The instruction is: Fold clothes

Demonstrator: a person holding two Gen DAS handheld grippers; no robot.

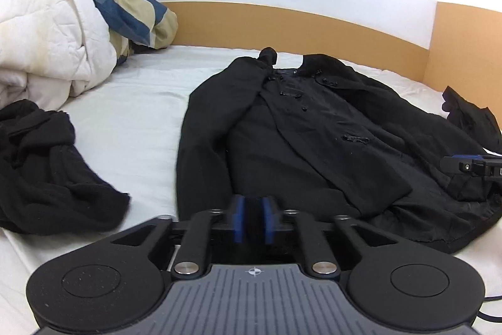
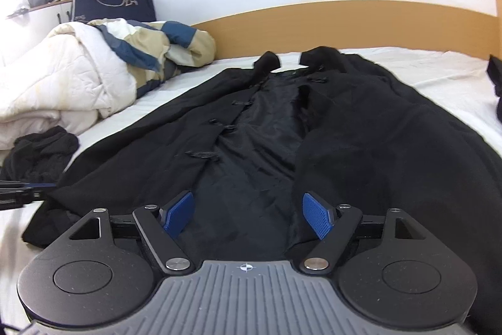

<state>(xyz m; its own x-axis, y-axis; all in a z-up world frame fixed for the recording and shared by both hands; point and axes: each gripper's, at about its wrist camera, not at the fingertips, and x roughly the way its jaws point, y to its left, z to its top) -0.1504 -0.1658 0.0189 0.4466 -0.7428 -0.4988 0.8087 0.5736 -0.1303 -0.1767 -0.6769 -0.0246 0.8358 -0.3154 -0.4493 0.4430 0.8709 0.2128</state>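
My left gripper has its blue pads pinched on the hem of the long black toggle-buttoned coat while my right gripper gapes over its lining, collar at twelve o'clock on the white-sheeted bed, seemingly flattening it for folding.

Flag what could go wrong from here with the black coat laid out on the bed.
1. The left hand-held gripper seems clamped on the black coat hem; pulling may drag the whole coat across the sheet.
2. The right hand-held gripper is open over the slick lining; it may pinch lining alone.
3. The front panels lie apart and uneven, so a fold now could trap wrinkles.
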